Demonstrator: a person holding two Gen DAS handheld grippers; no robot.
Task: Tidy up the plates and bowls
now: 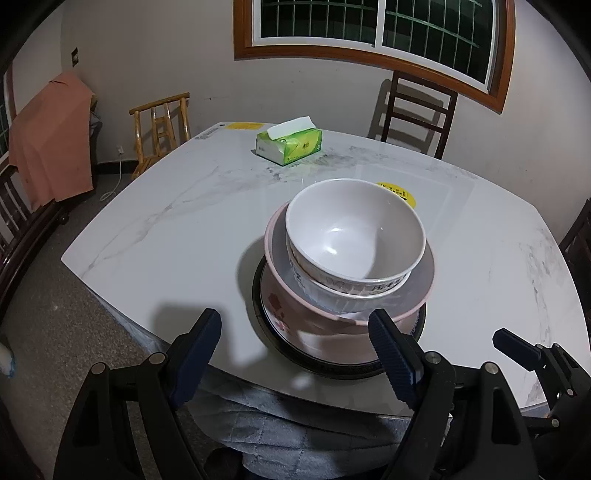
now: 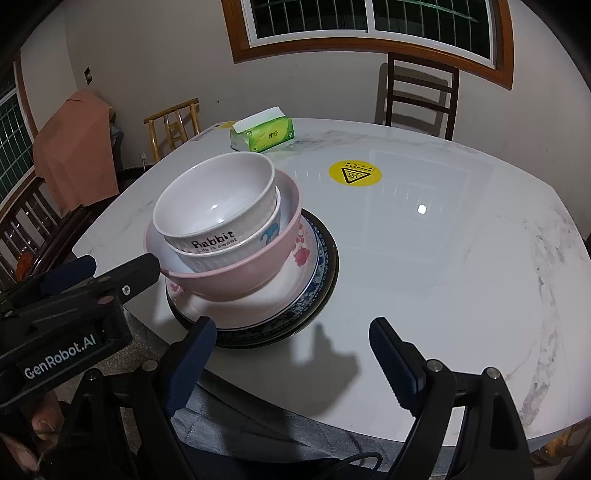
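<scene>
Left wrist view: stack of dishes sits near the front edge of the white marble desk (image 1: 166, 229). Top to bottom: white bowl (image 1: 354, 232) marked "Rabbit", nested in a ribbed white bowl (image 1: 332, 295), that in a wide pink bowl (image 1: 280, 280), then a floral plate (image 1: 280, 314), then a dark-rimmed plate (image 1: 332, 369) at the base. Top bowls lean a bit to one side.

Left claw (image 1: 291, 328) jaws spread wide, nothing gripped; its right finger tip is at the pink bowl's near rim, contact can't tell. Left finger hangs over bare desk.

Right wrist view: right claw (image 2: 291, 328) also wide, empty, over bare desk just right of the stack; its left finger overlaps the plates' edge in pic. Left claw enters from the left side, one tip at the pink bowl's rim. A blue-patterned plate (image 2: 314, 291) shows betw. floral and dark one.

Far side of desk: green tissue pack (image 1: 290, 142), yellow warning sticker (image 2: 354, 173). Dark chair (image 1: 417, 110) behind, wooden chair (image 1: 162, 125) and peach cloth (image 1: 51, 136) by wall, barred window (image 1: 369, 26) above.
</scene>
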